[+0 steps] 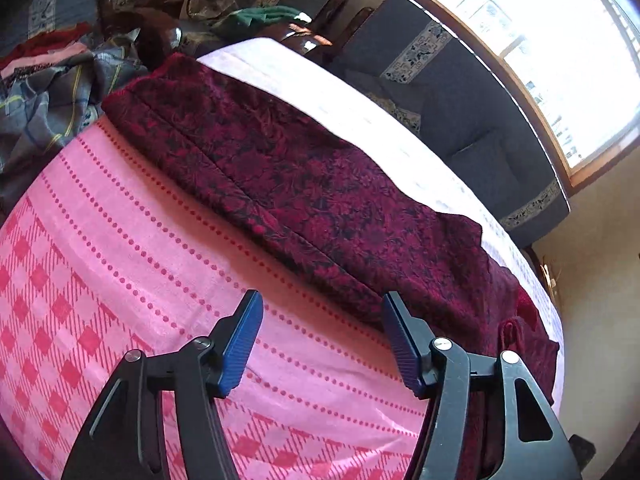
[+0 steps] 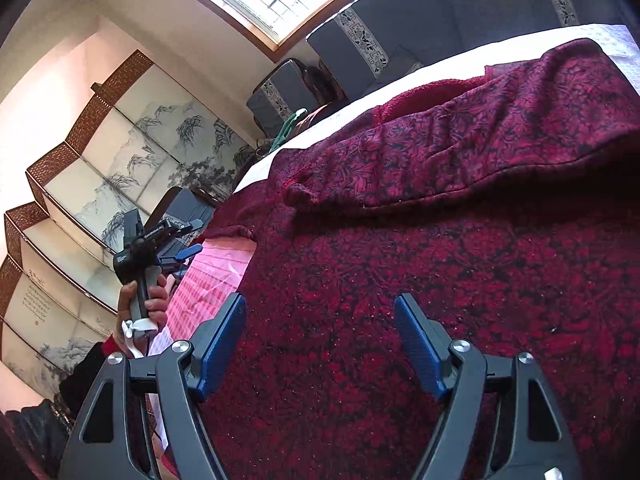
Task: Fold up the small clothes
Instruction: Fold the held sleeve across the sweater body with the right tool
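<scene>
A dark red floral garment (image 1: 304, 184) lies stretched across the table on a pink patterned cloth (image 1: 120, 264). Its near edge is a long straight fold. My left gripper (image 1: 322, 340) hovers open over the pink cloth just short of that edge, with nothing between its blue pads. In the right wrist view the same garment (image 2: 420, 264) fills the picture, a folded-over part (image 2: 480, 140) lying across its far side. My right gripper (image 2: 320, 320) is open above the fabric, pads apart and not pinching it. At the left a hand (image 2: 142, 304) holds the left gripper (image 2: 196, 236).
A heap of grey plaid and other clothes (image 1: 52, 96) lies at the table's far left. Dark blue sofa cushions (image 1: 460, 92) line the wall under a bright window (image 1: 560, 40). A painted folding screen (image 2: 100, 168) stands beyond the table edge (image 2: 256, 168).
</scene>
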Available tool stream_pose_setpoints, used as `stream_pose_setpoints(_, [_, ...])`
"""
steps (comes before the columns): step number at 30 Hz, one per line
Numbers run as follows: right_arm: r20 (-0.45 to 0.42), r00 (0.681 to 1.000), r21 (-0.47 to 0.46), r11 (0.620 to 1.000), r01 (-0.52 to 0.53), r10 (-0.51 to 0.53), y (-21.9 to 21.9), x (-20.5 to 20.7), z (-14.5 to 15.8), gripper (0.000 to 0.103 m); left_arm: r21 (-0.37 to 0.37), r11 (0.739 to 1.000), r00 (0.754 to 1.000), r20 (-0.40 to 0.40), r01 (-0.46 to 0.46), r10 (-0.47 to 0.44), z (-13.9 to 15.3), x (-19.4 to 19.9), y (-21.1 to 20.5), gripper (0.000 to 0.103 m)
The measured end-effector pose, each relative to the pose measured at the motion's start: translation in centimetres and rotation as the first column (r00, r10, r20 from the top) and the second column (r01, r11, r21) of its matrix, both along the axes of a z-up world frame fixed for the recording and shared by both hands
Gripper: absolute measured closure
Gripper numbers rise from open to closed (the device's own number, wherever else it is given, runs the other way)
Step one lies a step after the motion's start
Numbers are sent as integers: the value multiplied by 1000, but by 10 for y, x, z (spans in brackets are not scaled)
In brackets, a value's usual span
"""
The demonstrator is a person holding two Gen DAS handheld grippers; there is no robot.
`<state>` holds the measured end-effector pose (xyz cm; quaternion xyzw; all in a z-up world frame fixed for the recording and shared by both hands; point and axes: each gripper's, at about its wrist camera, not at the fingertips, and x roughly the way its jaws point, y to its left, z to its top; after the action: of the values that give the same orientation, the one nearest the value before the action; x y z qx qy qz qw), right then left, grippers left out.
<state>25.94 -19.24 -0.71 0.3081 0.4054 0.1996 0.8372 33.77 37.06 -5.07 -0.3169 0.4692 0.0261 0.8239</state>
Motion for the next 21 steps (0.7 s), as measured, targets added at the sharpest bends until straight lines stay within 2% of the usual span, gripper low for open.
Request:
stream_pose_setpoints(1, [0,1000,0,1000,0,0,0,0,0,29,-36,999,999,29,-36,37,-4,2,10,51])
stream_pose_setpoints(2, [-5,1000,6,1000,-2,2,0,-1,-3,29,-48,997,997,34,-68,69,-5,6,18,51])
stream_pose_setpoints(6, [15,1000,19,1000,-10,10,-1,-3,-4,29,-108,989,994,31,-100,104,-9,25,39,51])
stream_pose_setpoints(8, [11,1000,38,999,-10,10,-3,-4,-7,29,-116,986,992,39,-116,122,-10,33,45,51])
stream_pose_setpoints(10, [23,1000,56,998,1,-2,-7,-7,-7,28,-93,989,991,58,-119,125,-10,40,46,51])
stream_pose_setpoints(11, [29,1000,66,998,9,-11,-9,-9,-7,28,-69,990,990,62,-125,129,-10,44,46,57])
stream_pose_setpoints(12, [31,999,80,997,13,-16,-11,-10,-8,28,-46,990,990,52,-132,135,-11,47,44,83])
stream_pose_setpoints(13, [28,999,95,995,21,-24,-15,-10,-10,28,-50,991,991,46,-127,129,-14,49,44,96])
stream_pose_setpoints(14, [25,999,110,993,38,-40,-19,-11,-11,28,-48,990,988,65,-135,138,-12,48,41,96])
stream_pose_setpoints(15, [24,998,127,990,55,-59,-23,-13,-13,28,-30,990,982,124,-141,143,-1,45,35,96])
stream_pose_setpoints(17, [22,995,173,981,92,-97,-33,-17,-16,28,25,994,955,279,-109,98,37,33,8,96])
stream_pose_setpoints(19, [33,990,221,966,130,-141,-44,-22,-19,28,106,994,924,381,-36,-7,77,26,-38,96])
stream_pose_setpoints(21, [46,979,256,950,181,-199,-55,-28,-21,29,162,984,884,446,78,-143,115,21,-97,96])
